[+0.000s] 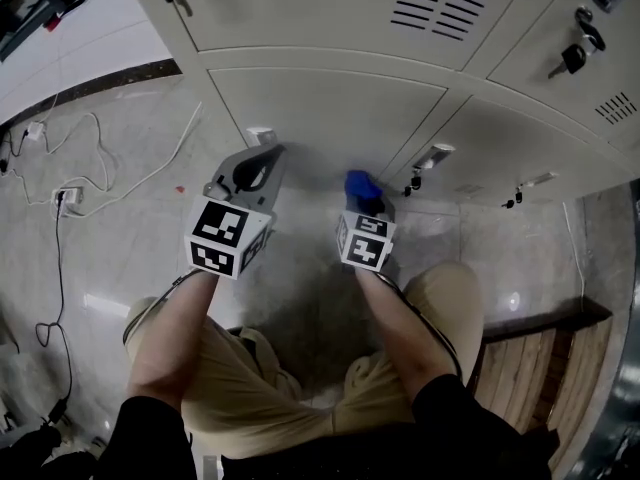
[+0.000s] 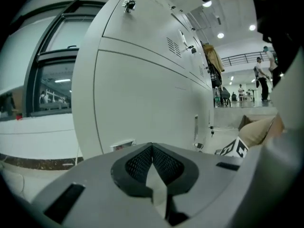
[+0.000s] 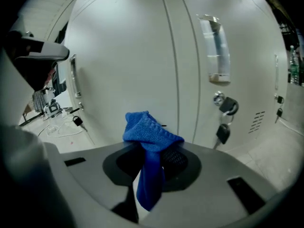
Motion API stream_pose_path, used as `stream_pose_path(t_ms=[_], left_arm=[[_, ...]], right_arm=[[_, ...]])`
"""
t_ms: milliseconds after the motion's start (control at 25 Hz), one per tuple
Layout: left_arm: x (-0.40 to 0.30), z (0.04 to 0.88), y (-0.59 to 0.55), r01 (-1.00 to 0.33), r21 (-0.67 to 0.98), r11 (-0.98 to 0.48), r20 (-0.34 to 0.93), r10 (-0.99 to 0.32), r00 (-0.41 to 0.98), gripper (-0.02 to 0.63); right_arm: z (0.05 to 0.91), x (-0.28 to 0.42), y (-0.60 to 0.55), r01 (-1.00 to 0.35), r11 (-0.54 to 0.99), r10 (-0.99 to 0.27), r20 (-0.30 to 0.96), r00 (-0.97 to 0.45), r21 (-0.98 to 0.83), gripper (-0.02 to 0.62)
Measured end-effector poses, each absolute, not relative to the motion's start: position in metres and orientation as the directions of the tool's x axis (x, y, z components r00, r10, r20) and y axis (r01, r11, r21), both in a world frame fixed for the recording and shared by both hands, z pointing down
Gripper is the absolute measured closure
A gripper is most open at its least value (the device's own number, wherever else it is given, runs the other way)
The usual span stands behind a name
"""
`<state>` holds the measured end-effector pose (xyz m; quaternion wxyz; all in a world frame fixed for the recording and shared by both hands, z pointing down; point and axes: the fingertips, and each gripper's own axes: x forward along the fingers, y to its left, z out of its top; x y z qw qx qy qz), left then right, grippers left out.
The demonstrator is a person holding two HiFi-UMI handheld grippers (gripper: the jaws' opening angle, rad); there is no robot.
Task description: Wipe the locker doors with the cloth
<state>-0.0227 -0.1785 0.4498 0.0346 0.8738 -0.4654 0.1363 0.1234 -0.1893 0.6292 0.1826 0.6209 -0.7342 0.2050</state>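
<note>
The left gripper (image 1: 264, 154) is held low before the locker doors (image 1: 330, 103), its jaws pressed together with nothing between them, as the left gripper view (image 2: 152, 148) shows. Its tips are seen just beside a small handle (image 1: 260, 134) on the lower door; whether they touch the door cannot be told. To its right, the right gripper (image 1: 364, 196) is clamped on a blue cloth (image 1: 360, 185). In the right gripper view the cloth (image 3: 151, 129) is bunched above the jaws, and a tail of it is left hanging down between them. The cloth is held close to the lower door, near the seam between two doors (image 3: 133, 56); contact cannot be made out. A key (image 3: 222, 133) is seen hanging from a lock on the door to the right, below a handle (image 3: 214, 49). On the floor (image 1: 120, 268) to the left, white cables (image 1: 95, 158) are spread out. The person's knees (image 1: 455, 288) are seen bent beneath the grippers.
</note>
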Motion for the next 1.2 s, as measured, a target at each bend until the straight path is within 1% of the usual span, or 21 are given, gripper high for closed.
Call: stream_pose_path(t_ms=[120, 280, 400, 480, 560, 720, 880, 1040, 1200], left_arm=[[-0.038, 0.444, -0.176, -0.825, -0.098, -0.556, 0.262, -0.814, 0.518, 0.597], [-0.057, 0.433, -0.171, -0.837, -0.064, -0.544, 0.228, -0.824, 0.518, 0.597], [-0.074, 0.441, -0.165, -0.850, -0.008, -0.527, 0.236, -0.827, 0.511, 0.597], [-0.080, 0.452, -0.162, -0.852, 0.033, -0.523, 0.252, -0.820, 0.513, 0.597], [-0.084, 0.459, -0.157, -0.846, 0.036, -0.532, 0.263, -0.812, 0.521, 0.597], [-0.096, 0.459, -0.151, -0.838, 0.024, -0.546, 0.259, -0.806, 0.532, 0.597], [-0.111, 0.465, -0.157, -0.845, 0.052, -0.532, 0.260, -0.810, 0.526, 0.597], [-0.115, 0.464, -0.159, -0.840, 0.056, -0.540, 0.249, -0.807, 0.535, 0.597], [-0.116, 0.469, -0.162, -0.836, 0.087, -0.542, 0.253, -0.800, 0.544, 0.597]], right_arm=[[0.633, 0.086, -0.184, -0.963, 0.265, -0.814, 0.523, -0.254, -0.056, 0.506], [0.641, 0.037, -0.175, -0.912, 0.406, -0.756, 0.541, -0.370, -0.057, 0.506], [0.651, -0.005, -0.166, -0.857, 0.505, -0.689, 0.551, -0.470, -0.100, 0.506], [0.656, -0.029, -0.164, -0.825, 0.554, -0.659, 0.550, -0.513, -0.107, 0.506], [0.661, -0.049, -0.165, -0.808, 0.581, -0.642, 0.556, -0.527, -0.095, 0.506], [0.674, -0.078, -0.166, -0.809, 0.571, -0.612, 0.586, -0.532, -0.138, 0.506], [0.691, -0.096, -0.172, -0.822, 0.548, -0.597, 0.616, -0.513, -0.154, 0.506], [0.707, -0.099, -0.180, -0.847, 0.501, -0.582, 0.657, -0.480, -0.177, 0.506], [0.712, -0.094, -0.198, -0.869, 0.441, -0.587, 0.661, -0.468, -0.224, 0.506]])
